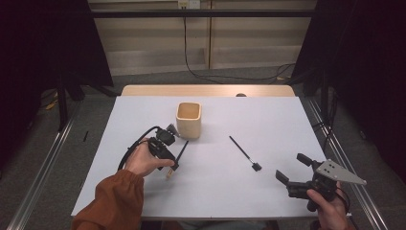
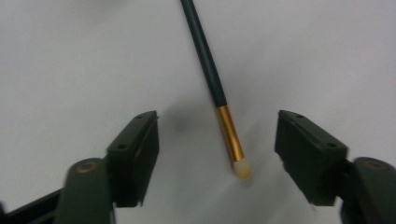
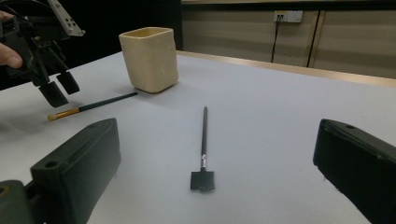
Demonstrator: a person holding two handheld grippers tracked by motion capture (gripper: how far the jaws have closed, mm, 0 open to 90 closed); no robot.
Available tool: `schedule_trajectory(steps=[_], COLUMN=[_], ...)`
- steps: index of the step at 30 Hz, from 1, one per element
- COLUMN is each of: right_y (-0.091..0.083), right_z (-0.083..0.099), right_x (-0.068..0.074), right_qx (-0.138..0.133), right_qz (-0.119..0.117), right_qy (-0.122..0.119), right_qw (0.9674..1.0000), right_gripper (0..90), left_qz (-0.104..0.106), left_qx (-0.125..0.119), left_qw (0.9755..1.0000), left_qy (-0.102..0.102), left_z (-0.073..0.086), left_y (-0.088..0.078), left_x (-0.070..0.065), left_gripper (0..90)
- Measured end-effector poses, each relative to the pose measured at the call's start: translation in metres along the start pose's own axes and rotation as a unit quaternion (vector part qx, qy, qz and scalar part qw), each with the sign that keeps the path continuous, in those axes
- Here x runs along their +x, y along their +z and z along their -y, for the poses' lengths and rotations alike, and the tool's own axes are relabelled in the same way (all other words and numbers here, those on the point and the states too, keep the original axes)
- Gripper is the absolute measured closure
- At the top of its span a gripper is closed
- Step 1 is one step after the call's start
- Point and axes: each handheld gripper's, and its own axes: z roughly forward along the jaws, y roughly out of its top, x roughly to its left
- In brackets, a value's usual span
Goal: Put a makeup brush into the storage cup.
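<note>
2 brushes lie flat on the white table (image 1: 268, 191). Left gripper (image 1: 173, 168) hangs over the dark-handled brush with gold ferrule and pale tip (image 2: 229, 140), which lies untouched between its spread fingers (image 2: 133, 156), suited to a pinch. Right gripper (image 1: 293, 167), fingers released, faces the black flat-headed brush (image 3: 203, 154) ahead.

Dark teal brush (image 2: 205, 56) with gold ferrule, cream tip; cream cup (image 1: 188, 120); black flat brush (image 3: 203, 149); white table (image 1: 268, 182)

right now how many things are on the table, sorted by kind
brushes: 2, the gold-banded brush and the flat-headed brush
cups: 1, the cream square cup
total: 3
</note>
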Motion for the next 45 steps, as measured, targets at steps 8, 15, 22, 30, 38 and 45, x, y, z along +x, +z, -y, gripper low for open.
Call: schedule_trajectory(steps=[8,15,22,30,38,45], right_y=[-0.001,0.000,0.000,0.000,0.001,0.001], right_z=[0.000,0.000,0.001,0.001,0.001,0.001], right_x=[0.000,0.000,0.000,0.001,0.001,0.001], right_qx=[0.000,0.002,0.003,0.003,0.004,0.005], right_qz=[0.000,-0.001,-0.002,-0.007,-0.007,-0.008], right_qy=[0.001,-0.001,0.000,0.000,-0.001,-0.001], right_qw=[1.0000,1.0000,1.0000,1.0000,1.0000,1.0000], right_gripper=[0.0,0.0,0.0,0.0,0.0,0.0], left_qz=[0.022,0.023,0.011,0.001,-0.003,-0.003], left_qx=[0.012,0.032,0.044,0.045,0.050,0.045], left_qw=[0.9996,0.9991,0.9988,0.9985,0.9978,0.9980], left_qy=[-0.016,-0.016,-0.016,-0.033,-0.044,-0.044], left_z=[-0.003,-0.006,-0.009,-0.009,-0.010,-0.009], left_y=[0.004,0.012,0.020,0.022,0.022,0.021], left_x=[-0.002,-0.003,-0.008,-0.005,-0.002,-0.004], left_gripper=[58.6,65.2,68.6,79.4,83.7,84.6])
